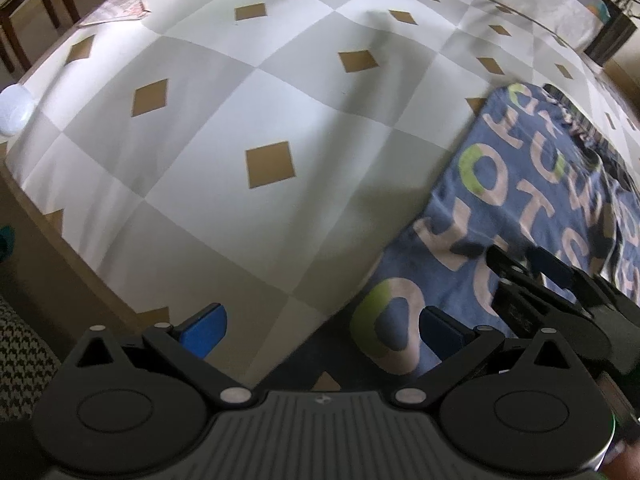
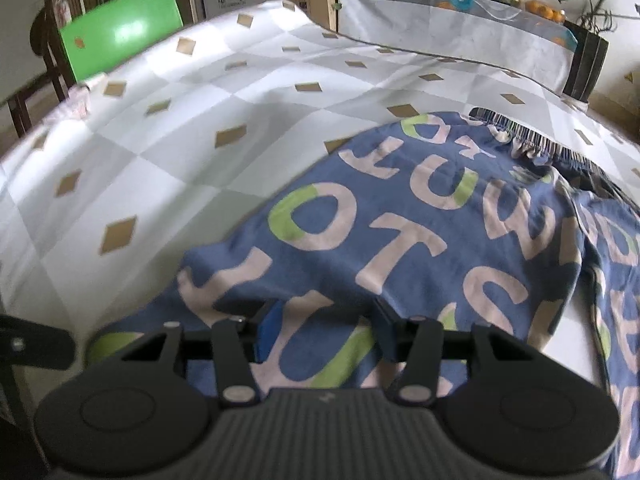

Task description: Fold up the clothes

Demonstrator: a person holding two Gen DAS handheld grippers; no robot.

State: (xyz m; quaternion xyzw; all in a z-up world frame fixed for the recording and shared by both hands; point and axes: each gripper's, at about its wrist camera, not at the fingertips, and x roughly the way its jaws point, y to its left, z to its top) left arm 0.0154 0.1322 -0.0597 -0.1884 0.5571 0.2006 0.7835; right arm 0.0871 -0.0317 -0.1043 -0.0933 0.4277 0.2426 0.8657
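Hidden: right hand-held gripper [image 2: 322, 334] fingertips buried under blue lettered shorts [image 2: 420, 240], spread, grip unclear.
Left hand-held gripper [image 1: 320, 330]: spread, empty.
Surface: checked bench [image 2: 180, 160], shorts at near edge.
Room: green chair [image 2: 120, 32].

Ahead of the claws spreads a table under a white-and-grey checked cloth [image 2: 168, 128] with tan diamonds, daylight glaring off its far part. Beyond it to the left stands a bright green chair [image 2: 120, 32], and straight ahead a sideboard [image 2: 448, 24] carries fruit, jars and leafy plants.
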